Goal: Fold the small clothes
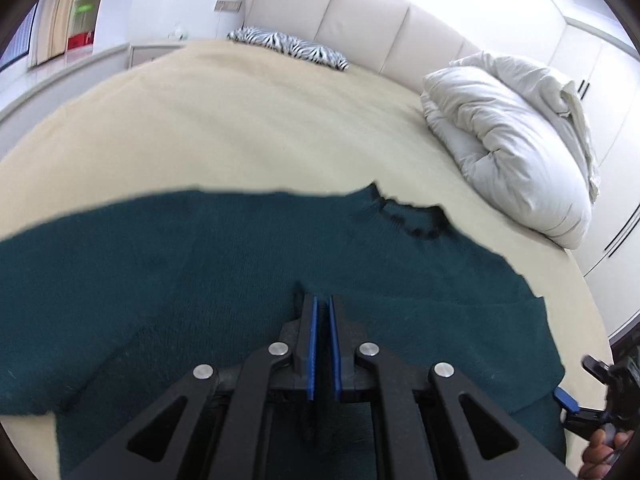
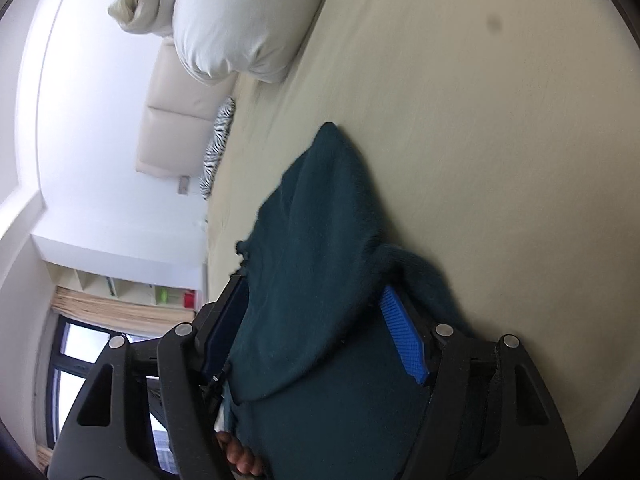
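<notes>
A dark green knit sweater (image 1: 224, 264) lies spread on the beige bed (image 1: 224, 128), its neckline (image 1: 416, 220) toward the far right. My left gripper (image 1: 322, 300) rests on the sweater's middle, its blue pads nearly together and pinching a small ridge of the knit. My right gripper (image 2: 316, 292) is tilted sideways with its jaws wide apart; a bunched part of the sweater (image 2: 312, 264) lies between them, and one blue pad (image 2: 402, 338) shows. The right gripper also shows at the left wrist view's lower right edge (image 1: 596, 396).
A crumpled white duvet (image 1: 516, 140) sits at the bed's far right. A zebra-print pillow (image 1: 288, 46) lies by the cream headboard (image 1: 360, 12). White wardrobes (image 1: 600, 80) stand to the right, and a shelf and window at the far left.
</notes>
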{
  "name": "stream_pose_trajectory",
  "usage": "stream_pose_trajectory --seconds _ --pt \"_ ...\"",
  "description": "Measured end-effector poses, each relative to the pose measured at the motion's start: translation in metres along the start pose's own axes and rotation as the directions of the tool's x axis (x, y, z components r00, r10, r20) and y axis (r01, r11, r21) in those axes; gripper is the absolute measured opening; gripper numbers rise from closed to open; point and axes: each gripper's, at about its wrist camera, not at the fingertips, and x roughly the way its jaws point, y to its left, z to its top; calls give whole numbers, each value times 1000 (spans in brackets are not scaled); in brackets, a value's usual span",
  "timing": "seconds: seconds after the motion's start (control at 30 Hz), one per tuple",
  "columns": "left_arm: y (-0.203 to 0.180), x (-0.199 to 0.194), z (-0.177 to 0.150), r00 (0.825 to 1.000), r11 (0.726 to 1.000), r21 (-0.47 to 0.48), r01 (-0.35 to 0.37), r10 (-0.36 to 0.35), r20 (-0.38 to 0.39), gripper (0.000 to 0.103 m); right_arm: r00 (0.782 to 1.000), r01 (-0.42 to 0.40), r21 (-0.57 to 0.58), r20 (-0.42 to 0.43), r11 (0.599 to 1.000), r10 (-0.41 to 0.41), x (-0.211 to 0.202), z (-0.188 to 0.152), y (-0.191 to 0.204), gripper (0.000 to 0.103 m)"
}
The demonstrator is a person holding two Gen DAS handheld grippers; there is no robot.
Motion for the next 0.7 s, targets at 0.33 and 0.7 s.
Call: stream_pose_trajectory --seconds 0.33,0.7 --pt "8 8 -10 1000 1000 -9 19 -19 1 7 971 238 -332 108 913 -214 2 48 56 68" --pt "10 10 -14 1000 1000 -5 9 -9 6 6 889 452 -491 182 745 -420 77 79 63 7"
